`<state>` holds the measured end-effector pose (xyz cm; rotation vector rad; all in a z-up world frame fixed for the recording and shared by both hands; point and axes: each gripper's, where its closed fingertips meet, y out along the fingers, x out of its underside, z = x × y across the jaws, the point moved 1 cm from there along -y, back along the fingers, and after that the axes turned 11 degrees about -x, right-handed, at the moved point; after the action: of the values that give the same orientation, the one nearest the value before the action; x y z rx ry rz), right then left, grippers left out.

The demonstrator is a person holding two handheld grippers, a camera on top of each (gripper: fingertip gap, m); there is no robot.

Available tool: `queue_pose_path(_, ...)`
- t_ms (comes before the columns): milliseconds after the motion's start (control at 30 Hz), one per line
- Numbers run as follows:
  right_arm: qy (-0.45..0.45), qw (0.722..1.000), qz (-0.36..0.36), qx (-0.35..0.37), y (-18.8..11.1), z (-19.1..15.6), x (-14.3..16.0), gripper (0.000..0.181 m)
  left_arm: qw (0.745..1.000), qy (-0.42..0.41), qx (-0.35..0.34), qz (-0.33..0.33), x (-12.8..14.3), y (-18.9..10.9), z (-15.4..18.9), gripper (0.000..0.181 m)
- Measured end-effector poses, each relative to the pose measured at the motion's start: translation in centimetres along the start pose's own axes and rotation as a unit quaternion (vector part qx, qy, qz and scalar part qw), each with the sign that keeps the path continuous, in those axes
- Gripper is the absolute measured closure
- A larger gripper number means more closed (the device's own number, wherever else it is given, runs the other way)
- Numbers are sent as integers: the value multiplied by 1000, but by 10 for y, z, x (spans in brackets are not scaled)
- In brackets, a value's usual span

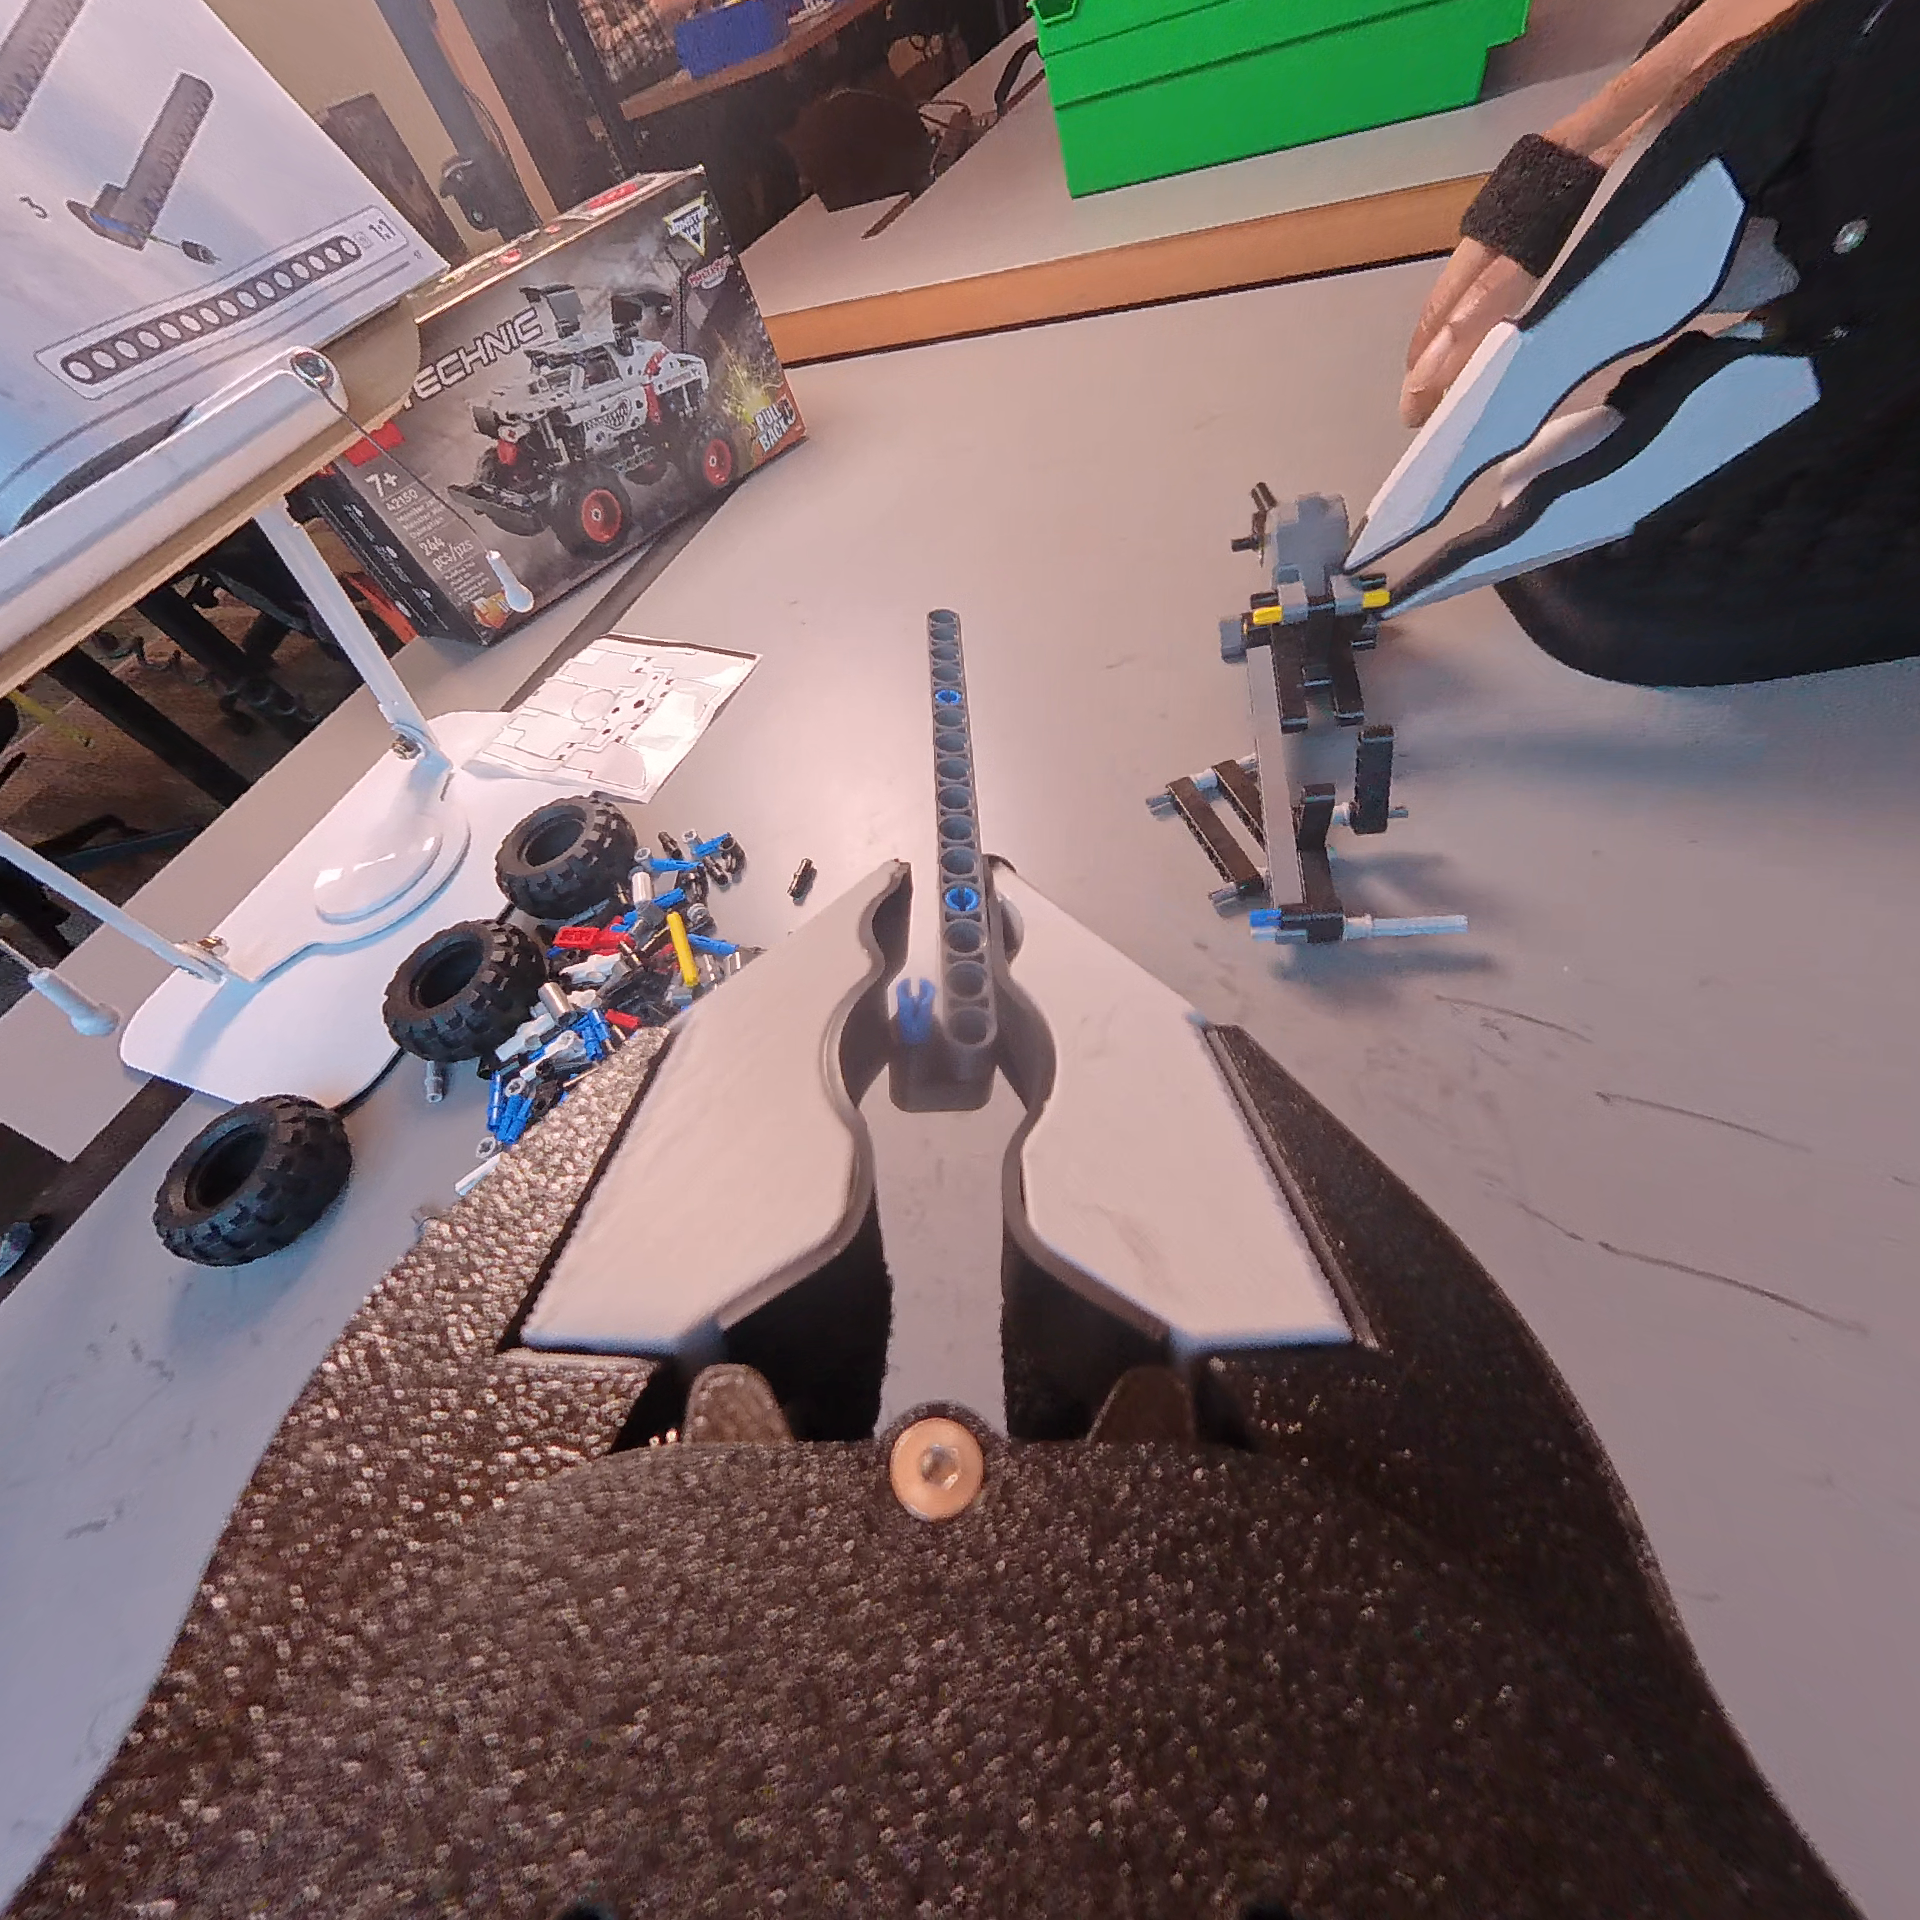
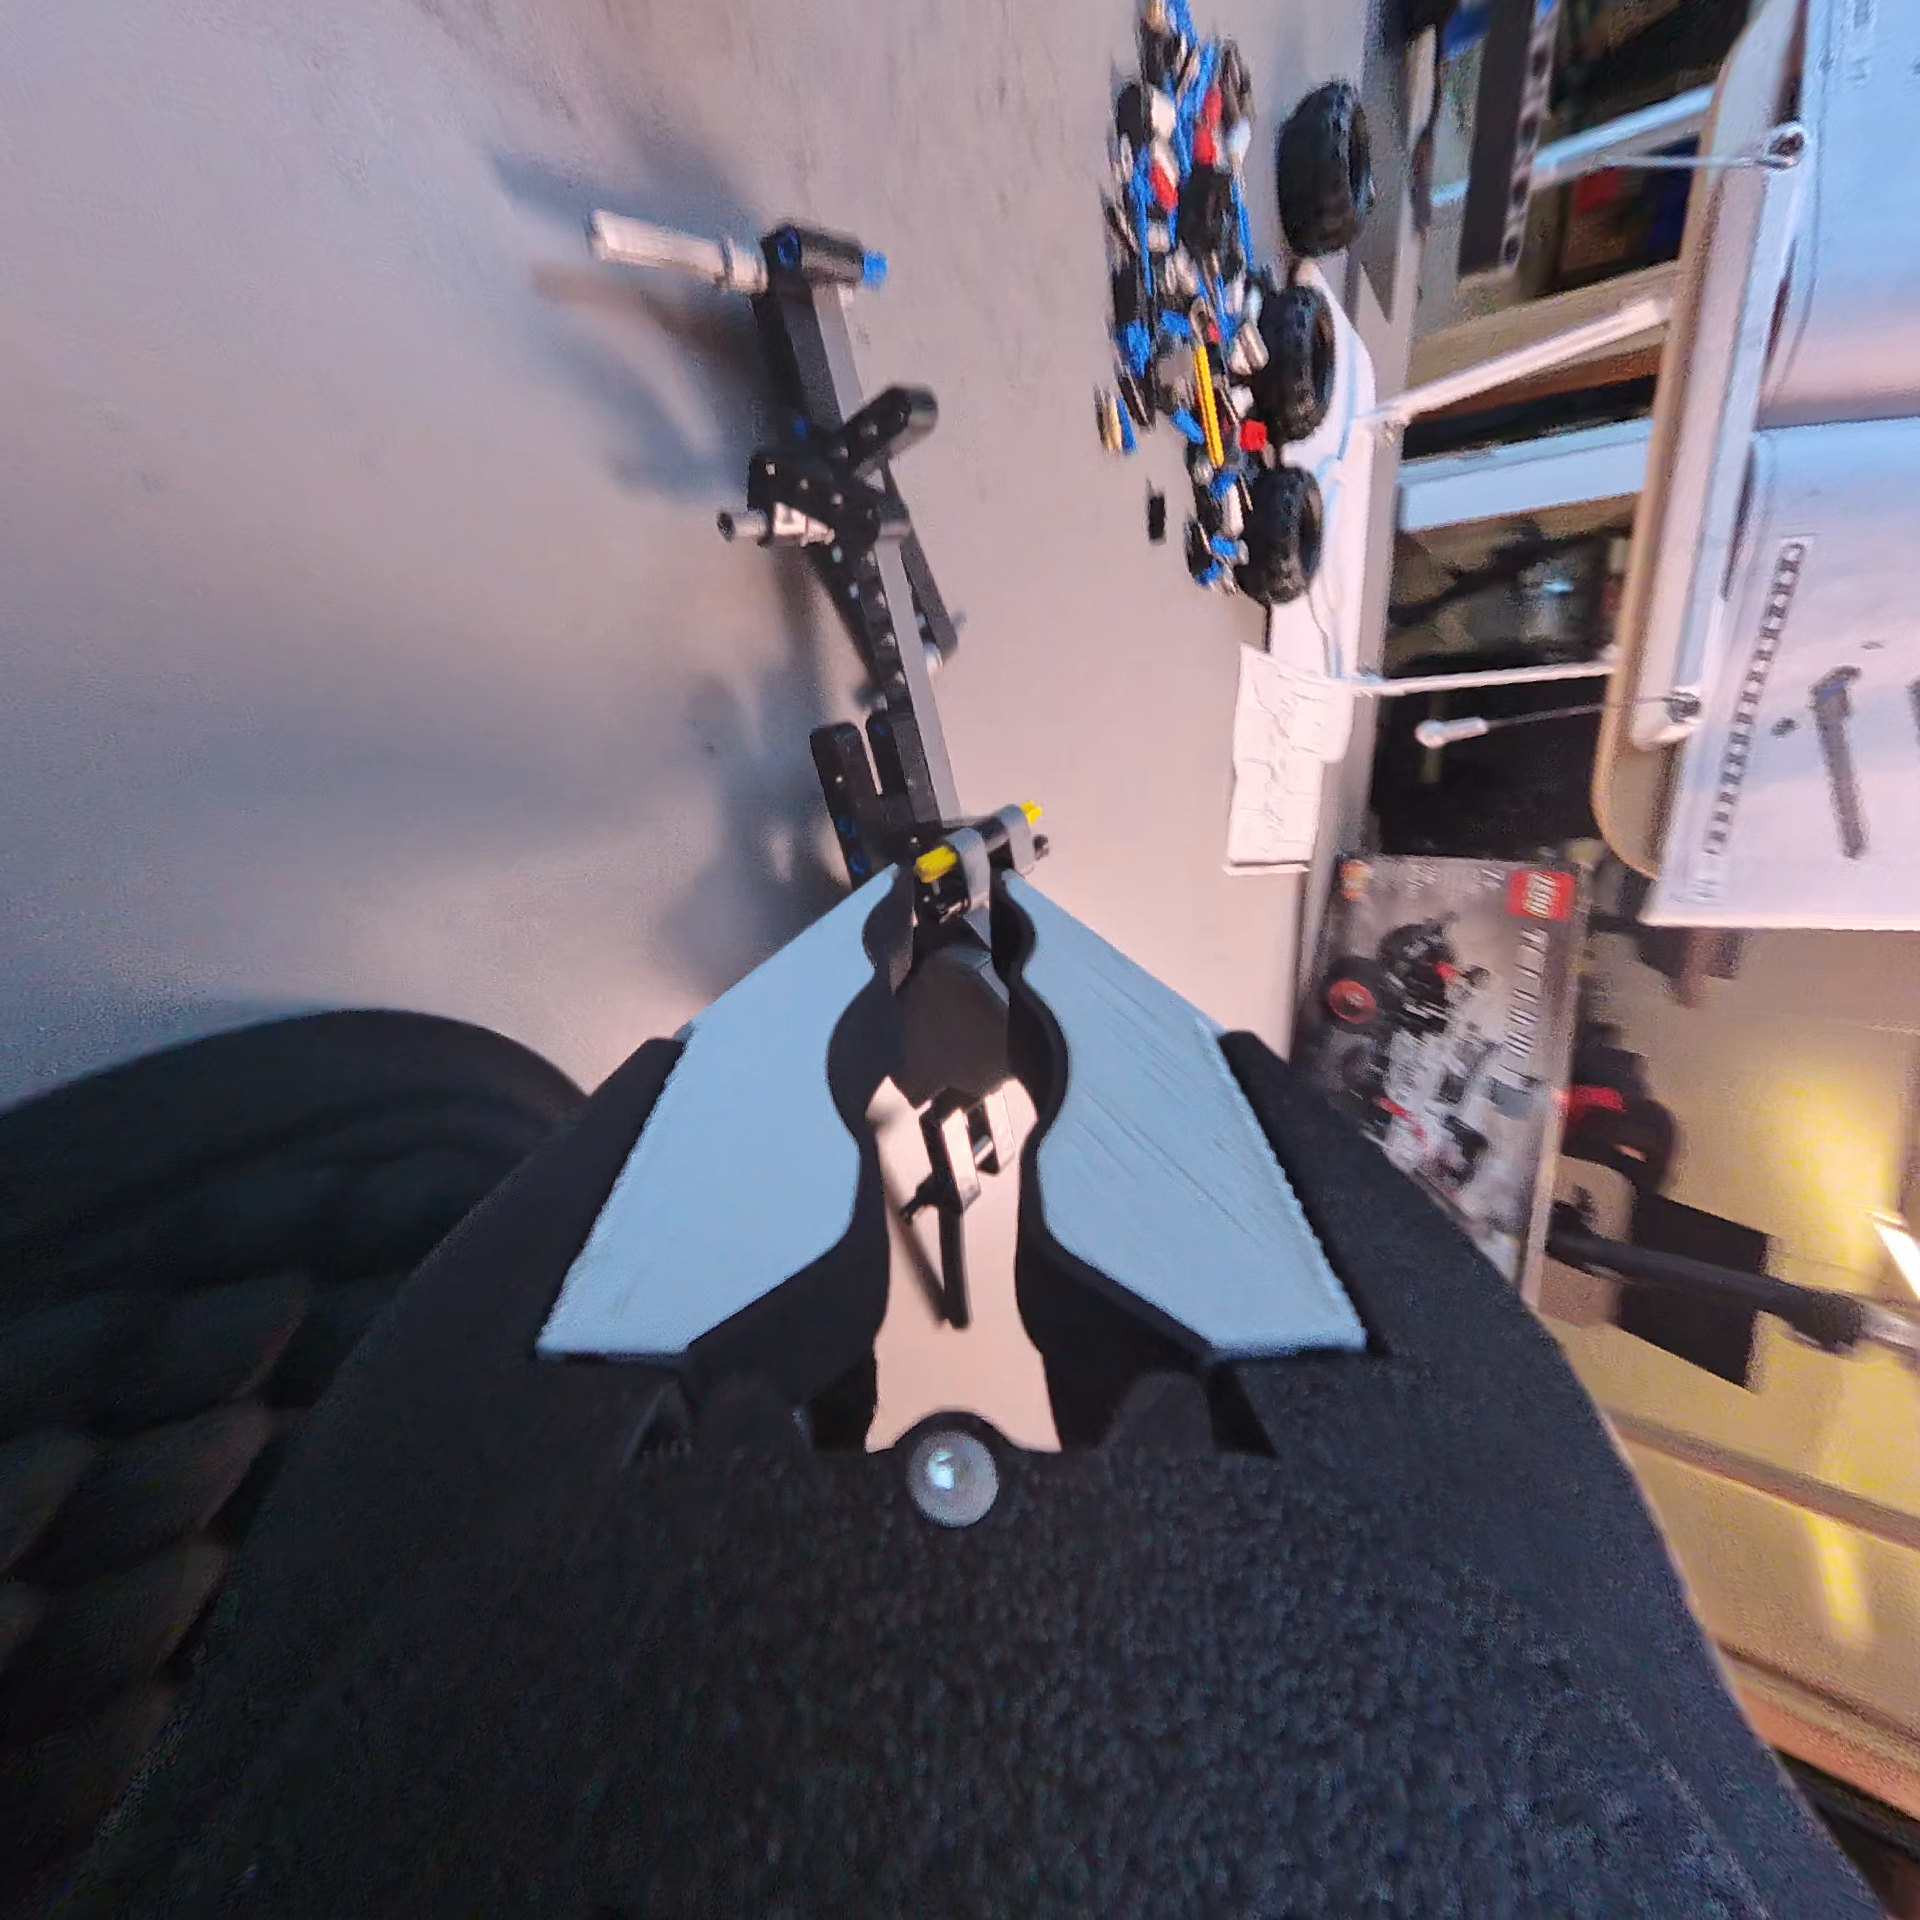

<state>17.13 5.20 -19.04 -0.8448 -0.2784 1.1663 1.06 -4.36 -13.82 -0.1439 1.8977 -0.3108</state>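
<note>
Gripping a long dark beam [image 1: 961,831], the left claw [image 1: 951,883] had its jaws closed on the near end, the beam running straight out ahead between the fingers, blue pins [image 1: 910,1003] in some holes. Probably held by the end so the free holes stayed reachable. Left of this claw lay a pile of small parts [image 1: 623,966] with three black tyres [image 1: 566,857] beside it, then a white stand [image 1: 301,935] carrying an instruction sheet [image 1: 187,187]. Beyond the pile sat a sticker sheet [image 1: 623,717] and the kit box [image 1: 582,416]. Ahead and right, well apart from the beam, a green bin [image 1: 1268,94] stood at the far edge of the grey table [image 1: 1558,1143].

The right claw [image 2: 951,883] was closed on the grey end of a half-built frame [image 2: 873,582], just behind its yellow pins [image 2: 935,858]; the rest of the frame stretched away ahead. Seemingly it rested on the table on its far axles, pinched at one end to keep it steady.

Only the left view showed the right claw [image 1: 1371,582] from outside, a hand [image 1: 1475,301] behind it, and the gap between beam and frame. Only the right view, blurred, showed the frame's black and grey piece sitting inside the jaws; the left claw and beam were out of it.
</note>
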Motion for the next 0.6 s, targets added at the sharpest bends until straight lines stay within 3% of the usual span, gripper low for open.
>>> queue_pose_path(100, 69, 991, 79, -81, -16, 7, -28, 153, 1000, -3, 1, -1, 1, 1, -1, 169)
queue_pose_path(233, 94, 977, 132, -137, -20, 46, -44, 158, 1000, -1, 3, -3, 2, 3, 1, 169)
queue_pose_path(367, 61, 968, 87, -227, 24, 60, -38, 159, 1000, 0, 3, -3, 3, 2, 2, 169)
queue_pose_path(533, -4, 926, 49, -374, 67, 21, -51, 151, 1000, -4, 6, -8, 11, 1, 1, 169)
queue_pose_path(600, -23, 917, 10, -399, 79, 12, -43, 160, 1000, -7, 9, -10, 14, 1, 0, 169)
